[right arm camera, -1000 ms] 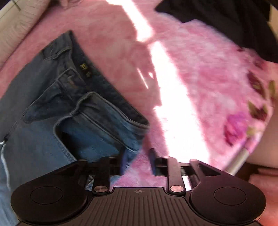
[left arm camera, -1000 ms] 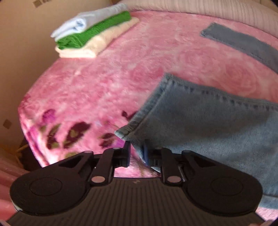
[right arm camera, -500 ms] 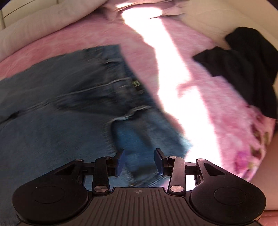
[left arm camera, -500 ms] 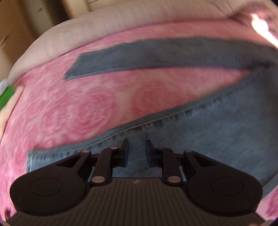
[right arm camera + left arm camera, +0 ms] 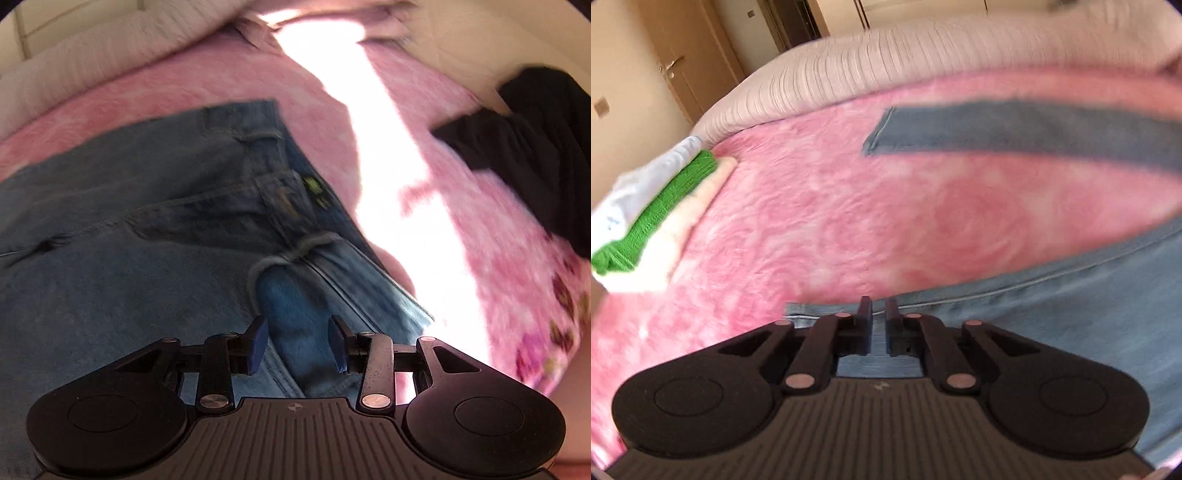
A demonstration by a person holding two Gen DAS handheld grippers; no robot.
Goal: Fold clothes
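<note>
Jeans [image 5: 1071, 317], spread over a pink blanket [image 5: 849, 206], are lying beneath both grippers. In the left wrist view the left gripper [image 5: 878, 314] is narrowing its fingers [image 5: 865, 314] over the hem end of the near leg at the lower centre of the frame; a slim gap is showing between them with denim behind it, and whether the pads are already pinching the cloth cannot be told. In the right wrist view the right gripper [image 5: 297, 334] is holding its fingers [image 5: 258, 332] moderately wide, hovering over the open waistband [image 5: 295, 251] at the centre of the frame, with denim visible between them but no pad pressing on it. The step in hand is judged to be the taking of both ends of the near leg, before a lengthwise fold; the next move is likely calling for the right fingers to close on the waistband edge and for both ends to be lifted together. The long axis of the garment is running across the frame, hem toward the left and waist toward the right; the far leg [image 5: 1015, 129] is lying as a grey band across the upper right. Outward, a stack of folded clothes [image 5: 653, 221] is resting at the left edge, and a black garment [image 5: 524, 147] at the upper right.
</note>
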